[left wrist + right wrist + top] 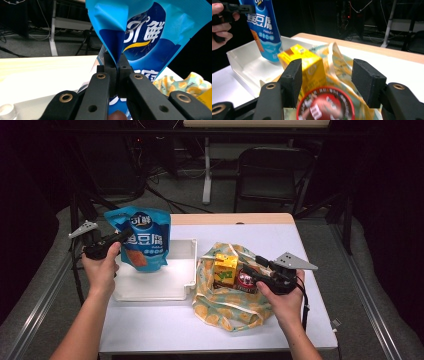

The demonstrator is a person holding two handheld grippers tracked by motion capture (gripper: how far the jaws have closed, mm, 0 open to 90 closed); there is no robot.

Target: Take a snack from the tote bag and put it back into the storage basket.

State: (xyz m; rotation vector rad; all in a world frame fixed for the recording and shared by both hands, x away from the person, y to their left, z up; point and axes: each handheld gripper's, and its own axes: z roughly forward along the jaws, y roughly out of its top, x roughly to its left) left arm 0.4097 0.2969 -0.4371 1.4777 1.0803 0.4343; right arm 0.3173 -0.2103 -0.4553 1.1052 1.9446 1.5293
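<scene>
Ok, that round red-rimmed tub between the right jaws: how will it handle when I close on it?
The red-rimmed tub looks rigid, so it should hold shape. Its round wall may slip or twist between flat jaws. Sitting on the soft patterned bag beside the yellow carton, it could shift if nudged.

Table top [280, 240] brightly lit from above; surroundings dark. Soft shadows fall under the white tray [180, 251]. Red round tin [325, 106] motion-blurred in right gripper view. Blue pouch [147, 30] sharp, slight sheen. High view soft overall.

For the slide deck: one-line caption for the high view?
Left tool holds a blue snack pouch over the white tray; open right tool reaches into a patterned cloth bag.
</scene>
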